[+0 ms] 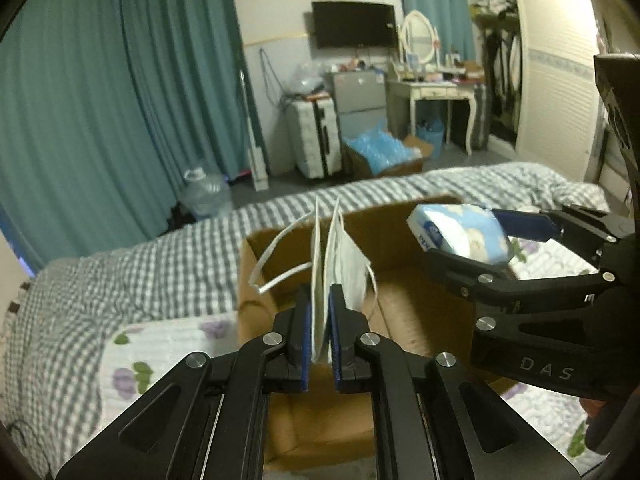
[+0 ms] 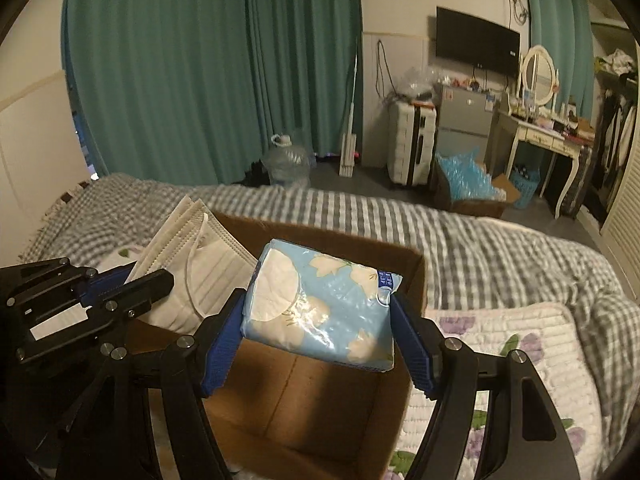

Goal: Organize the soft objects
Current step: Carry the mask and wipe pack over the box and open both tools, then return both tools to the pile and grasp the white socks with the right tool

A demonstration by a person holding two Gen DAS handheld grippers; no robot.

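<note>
Both grippers hang over the same open brown cardboard box (image 2: pixel 320 408) on the bed, each with something soft pinched in it. Left gripper (image 1: pixel 319 334): its blue-padded jaws are closed on the lower edge of a small stack of white pleated face masks (image 1: pixel 340 264), which stand upright from the pads, ear loops trailing toward nine o'clock. Holding them by one edge seems meant to keep the stack together so it can go down into the box as one bundle.

Right gripper (image 2: pixel 320 322): its jaws clamp the two short ends of a light blue plastic-wrapped tissue pack with pale flower print (image 2: pixel 320 308), held level across the gap. From the left wrist view that pack sits at about two o'clock, above the box's far right side; from the right wrist view the masks are at ten o'clock, above the box's left edge.

Beneath the box lies a white quilted cover with purple flowers (image 2: pixel 512 344), and beyond it a grey-and-white checked blanket (image 2: pixel 460 236). Neither item is in the box yet; lowering and releasing looks like the next step.
</note>
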